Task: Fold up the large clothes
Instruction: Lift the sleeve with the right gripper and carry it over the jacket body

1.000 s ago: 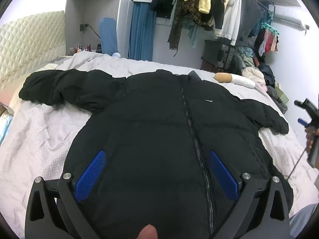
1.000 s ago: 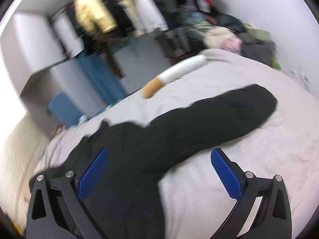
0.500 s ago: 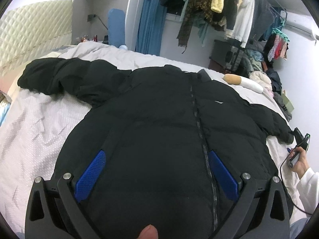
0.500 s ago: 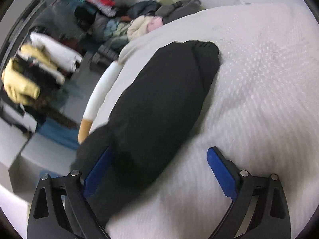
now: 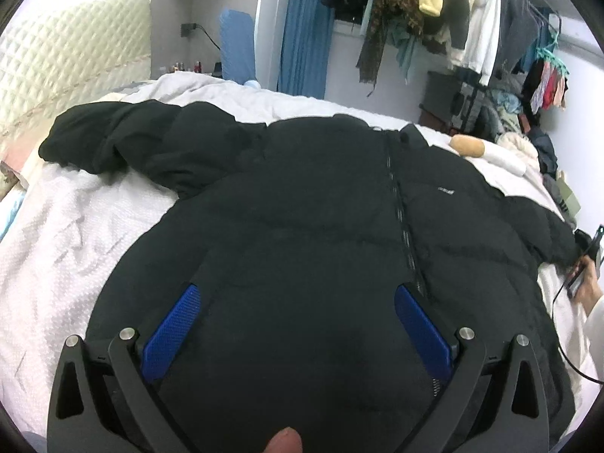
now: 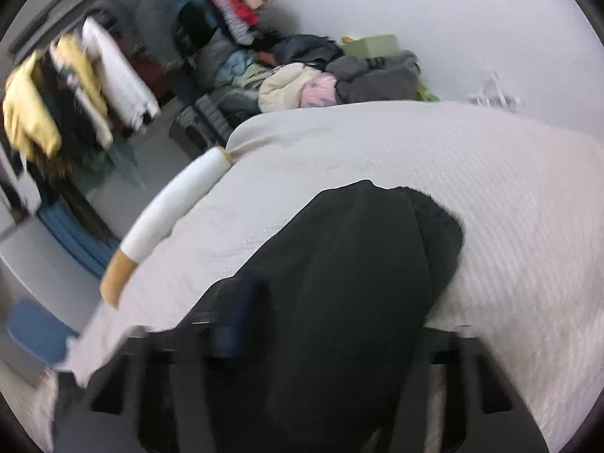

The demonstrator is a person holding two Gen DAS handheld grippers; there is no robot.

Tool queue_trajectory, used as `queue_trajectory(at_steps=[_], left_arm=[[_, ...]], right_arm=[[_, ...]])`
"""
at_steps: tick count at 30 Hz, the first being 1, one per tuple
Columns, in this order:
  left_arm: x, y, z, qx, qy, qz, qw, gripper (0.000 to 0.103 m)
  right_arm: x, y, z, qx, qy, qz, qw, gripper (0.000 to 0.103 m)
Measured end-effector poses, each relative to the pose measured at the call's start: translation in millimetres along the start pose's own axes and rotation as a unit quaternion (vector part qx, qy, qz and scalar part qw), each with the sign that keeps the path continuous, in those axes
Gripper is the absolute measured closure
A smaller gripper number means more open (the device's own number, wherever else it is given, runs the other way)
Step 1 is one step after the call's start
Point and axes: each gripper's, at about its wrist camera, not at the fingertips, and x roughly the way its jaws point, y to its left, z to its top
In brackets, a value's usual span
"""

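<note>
One black jacket (image 5: 302, 226) lies spread on the bed (image 5: 75, 234).
Left gripper (image 5: 298, 313) gapes wide above the hem; right gripper (image 6: 324, 336) — blurred, sleeve (image 6: 358, 264) covers it, grip indeterminable.

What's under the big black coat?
The black coat lies spread flat on a white bedspread, which shows all around it. Whatever is directly beneath the coat is covered. The left hand-held gripper hovers open above its lower part.
</note>
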Motion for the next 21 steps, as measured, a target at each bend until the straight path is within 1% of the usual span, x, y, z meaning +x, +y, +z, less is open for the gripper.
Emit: queue_trajectory(at_steps=[1, 3, 6, 10, 14, 16, 19, 21], left_arm=[[1, -1, -2, 0.002, 0.004, 0.000, 1.0000, 0.000], [5, -4, -4, 0.010, 0.010, 0.002, 0.9999, 0.000], [5, -8, -7, 0.026, 0.008, 0.015, 0.9995, 0.000], [6, -11, -12, 0.036, 0.013, 0.024, 0.9990, 0.000], [7, -12, -15, 0.044, 0.015, 0.037, 0.9982, 0.000], [4, -13, -15, 0.053, 0.012, 0.042, 0.9976, 0.000], [-3, -14, -13, 0.064, 0.002, 0.048, 0.9968, 0.000], [-8, -14, -12, 0.066, 0.000, 0.047, 0.9967, 0.000]], right_arm=[[1, 0, -1, -0.009, 0.005, -0.004, 1.000, 0.083], [-1, -1, -1, -0.017, 0.006, -0.011, 1.000, 0.089], [-11, 2, 1, -0.051, -0.007, -0.036, 0.998, 0.094], [-36, -9, 9, -0.054, -0.029, -0.057, 0.996, 0.097], [-74, -14, 25, -0.046, -0.072, -0.081, 0.993, 0.099], [-88, -13, 34, -0.042, -0.086, -0.090, 0.991, 0.100], [-115, -5, 50, -0.031, -0.104, -0.091, 0.990, 0.100], [-133, 8, 59, -0.045, -0.117, -0.084, 0.989, 0.100]])
